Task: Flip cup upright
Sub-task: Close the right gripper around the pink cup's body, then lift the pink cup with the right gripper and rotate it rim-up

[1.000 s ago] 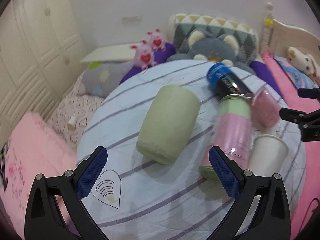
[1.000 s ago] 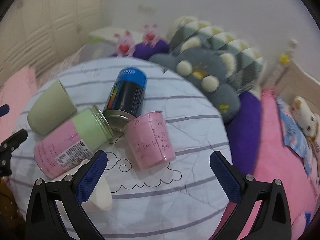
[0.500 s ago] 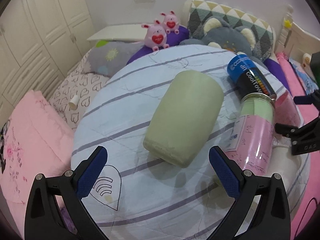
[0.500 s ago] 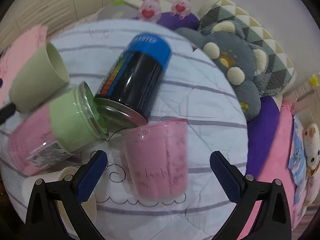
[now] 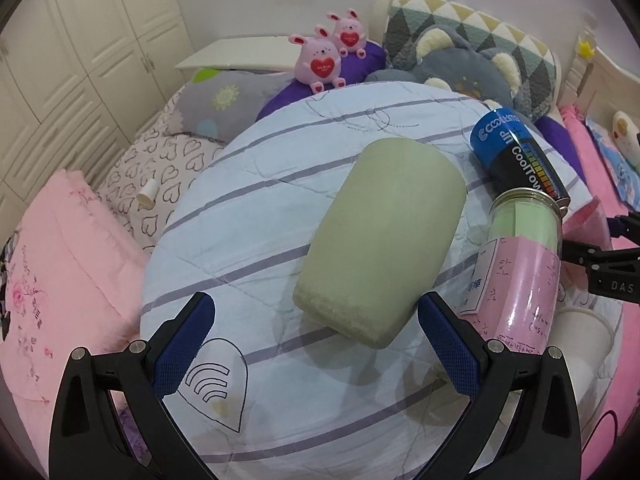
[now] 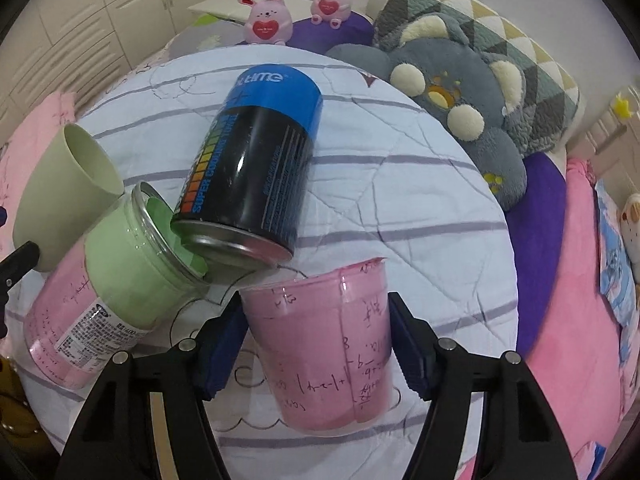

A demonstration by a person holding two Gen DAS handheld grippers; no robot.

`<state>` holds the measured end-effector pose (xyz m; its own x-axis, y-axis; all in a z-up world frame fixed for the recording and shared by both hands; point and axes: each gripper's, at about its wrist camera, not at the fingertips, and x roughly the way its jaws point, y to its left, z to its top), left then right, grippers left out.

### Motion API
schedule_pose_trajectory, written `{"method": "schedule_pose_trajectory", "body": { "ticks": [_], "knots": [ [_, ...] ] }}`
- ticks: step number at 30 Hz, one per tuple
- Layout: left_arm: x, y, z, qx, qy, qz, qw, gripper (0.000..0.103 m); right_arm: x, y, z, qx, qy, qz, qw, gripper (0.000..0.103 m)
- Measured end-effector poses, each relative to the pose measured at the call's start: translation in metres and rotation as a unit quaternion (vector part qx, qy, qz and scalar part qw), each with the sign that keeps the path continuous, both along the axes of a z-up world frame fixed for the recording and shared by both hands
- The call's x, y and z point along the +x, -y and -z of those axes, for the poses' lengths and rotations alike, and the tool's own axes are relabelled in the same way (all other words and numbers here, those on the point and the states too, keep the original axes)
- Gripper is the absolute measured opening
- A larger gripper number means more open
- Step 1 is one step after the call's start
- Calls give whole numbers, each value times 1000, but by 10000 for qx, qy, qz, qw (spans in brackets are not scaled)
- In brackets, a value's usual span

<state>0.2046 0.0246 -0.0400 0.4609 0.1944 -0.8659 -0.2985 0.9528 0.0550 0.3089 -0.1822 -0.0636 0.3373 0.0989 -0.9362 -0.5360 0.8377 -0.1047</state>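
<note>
On the round striped cushion [image 6: 400,200] a pink cup [image 6: 324,352] lies on its side, and the right gripper [image 6: 316,348] has its blue pads [image 6: 408,356] pressed against both its walls. Just beyond the cup a black can [image 6: 252,172] with a blue cap lies tilted, its base touching a jar [image 6: 120,280] of green and pink. Left of the jar lies a green cup [image 5: 384,240], also on its side; the left gripper [image 5: 316,348] hangs spread wide at its base, pads apart from it. Plush toys sit behind.
</note>
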Motion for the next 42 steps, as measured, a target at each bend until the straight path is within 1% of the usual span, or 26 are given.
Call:
{"method": "schedule_pose_trajectory", "body": {
  "ticks": [5,9,13,16,19,21,25,29,32,37,40,42],
  "knots": [
    [-1,-1,-4,-85,43,7,10000,103,-1,10,1,125,-160,220,9996,68],
    [-2,1,-7,-53,28,43,10000,103,-9,16,-5,130,-95,293,9994,68],
    [-8,7,-14,-73,98,183,9998,103,-16,23,-11,225,-109,492,9985,68],
    [-11,12,-19,-32,122,278,9995,103,-27,26,-20,210,-20,573,9981,68],
    [-18,15,-25,-111,132,477,9987,103,-35,27,-27,239,-6,718,9971,67],
    [-23,16,-30,-85,209,569,9981,103,-44,27,-34,214,92,807,9965,66],
    [-31,15,-38,-28,314,658,9973,103,-53,31,-37,146,56,1014,9947,65],
    [-41,11,-45,-16,347,740,9967,103,-68,36,-46,256,33,1160,9929,65],
    [-49,9,-49,77,403,797,9960,103,-85,34,-53,215,120,1181,9927,65],
    [-65,2,-50,236,365,925,9948,103,-119,24,-61,472,-254,1001,9935,65],
    [-79,-5,-49,286,339,1021,9938,103,-145,11,-57,657,-729,857,9915,65],
    [-87,-10,-48,293,317,1067,9934,103,-161,2,-48,760,-1108,762,9880,65]
  ]
}}
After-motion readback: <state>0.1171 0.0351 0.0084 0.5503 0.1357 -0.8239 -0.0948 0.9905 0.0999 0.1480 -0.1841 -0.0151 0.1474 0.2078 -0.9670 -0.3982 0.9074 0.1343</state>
